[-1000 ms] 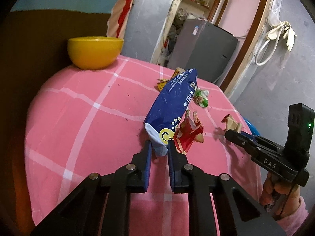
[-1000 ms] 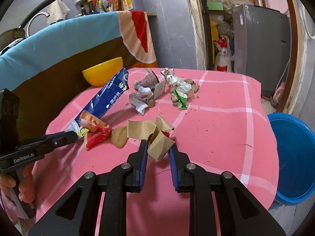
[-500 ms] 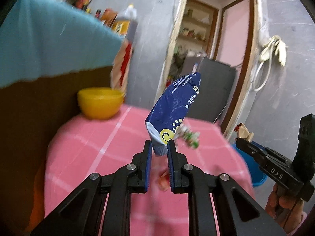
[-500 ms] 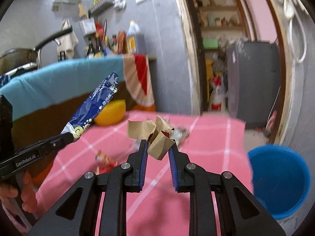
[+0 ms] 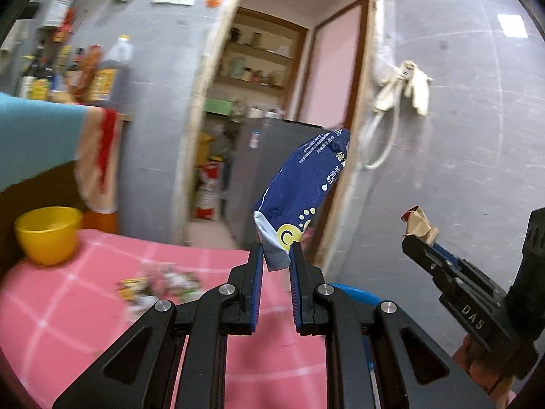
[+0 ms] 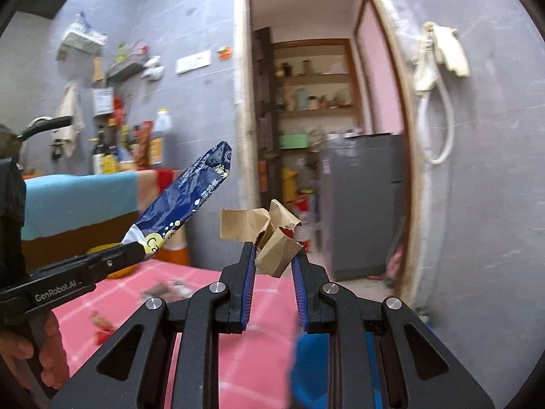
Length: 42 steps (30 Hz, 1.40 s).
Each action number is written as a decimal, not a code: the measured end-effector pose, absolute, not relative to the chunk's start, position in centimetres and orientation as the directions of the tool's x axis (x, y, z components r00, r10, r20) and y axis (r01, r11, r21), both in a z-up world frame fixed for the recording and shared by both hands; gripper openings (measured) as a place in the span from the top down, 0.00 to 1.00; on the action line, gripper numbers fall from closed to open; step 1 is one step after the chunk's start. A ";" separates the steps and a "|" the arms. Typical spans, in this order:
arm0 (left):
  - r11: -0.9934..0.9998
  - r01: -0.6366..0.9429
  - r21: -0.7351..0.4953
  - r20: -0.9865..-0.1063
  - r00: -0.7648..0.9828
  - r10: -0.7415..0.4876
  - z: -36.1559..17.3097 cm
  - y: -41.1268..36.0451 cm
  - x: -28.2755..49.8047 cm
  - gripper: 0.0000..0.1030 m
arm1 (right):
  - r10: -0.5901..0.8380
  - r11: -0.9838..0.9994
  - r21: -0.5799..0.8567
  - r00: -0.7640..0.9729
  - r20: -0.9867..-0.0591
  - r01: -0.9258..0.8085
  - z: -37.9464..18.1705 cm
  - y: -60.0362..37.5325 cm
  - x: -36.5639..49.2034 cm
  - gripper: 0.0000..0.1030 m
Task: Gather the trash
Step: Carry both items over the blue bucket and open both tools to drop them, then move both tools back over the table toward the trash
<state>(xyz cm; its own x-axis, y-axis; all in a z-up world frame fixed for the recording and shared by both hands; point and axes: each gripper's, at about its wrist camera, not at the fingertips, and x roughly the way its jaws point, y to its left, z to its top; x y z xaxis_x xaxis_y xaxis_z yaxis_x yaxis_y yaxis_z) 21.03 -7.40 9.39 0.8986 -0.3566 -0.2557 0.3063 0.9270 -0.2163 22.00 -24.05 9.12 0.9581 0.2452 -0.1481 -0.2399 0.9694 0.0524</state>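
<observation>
The left gripper (image 5: 276, 259) clamps the blue wrapper (image 5: 303, 197) by its bottom end, and the right gripper (image 6: 272, 261) pinches crumpled brown paper (image 6: 269, 235), both lifted above the pink table (image 5: 85, 310). Beyond them, loose scraps (image 5: 160, 284) lie blurred on that table near a yellow bowl (image 5: 47, 233). Only the left view shows the bowl whole (the right gives just a sliver behind the other tool).

Grey walls (image 5: 460, 136), open pantry doorway (image 6: 306, 136)
</observation>
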 end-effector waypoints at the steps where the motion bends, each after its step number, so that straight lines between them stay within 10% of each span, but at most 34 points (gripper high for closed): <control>1: 0.922 0.319 -0.221 -0.262 0.891 -0.371 9.3 -8.2 21.7 0.88 | 0.221 0.975 0.055 0.964 -0.152 -0.215 9.0 -25.0 22.1 0.81; 23: 0.911 0.307 -0.277 -0.690 0.596 -0.411 -0.1 -19.7 35.0 0.88 | 0.106 0.966 0.255 0.849 -0.517 0.034 -1.4 -34.4 29.1 0.76; 36: 0.907 0.303 -0.294 -0.583 0.695 -0.421 3.4 -14.9 30.3 0.65 | 0.114 0.963 0.269 0.883 -0.455 0.014 0.8 -33.6 27.9 0.49; 42: 0.914 0.291 -0.283 -0.458 0.796 -0.395 6.4 -11.1 26.3 0.38 | 0.110 0.971 0.238 0.943 -0.314 -0.034 4.7 -31.7 25.2 0.18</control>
<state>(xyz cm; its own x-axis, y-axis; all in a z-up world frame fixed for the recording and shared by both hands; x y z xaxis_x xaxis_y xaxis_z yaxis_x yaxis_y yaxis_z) 26.35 -11.05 6.36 0.7961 -0.3954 -0.4582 0.2907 0.9139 -0.2834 25.20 -31.66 4.66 0.9432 0.1096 -0.3137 -0.0336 0.9707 0.2381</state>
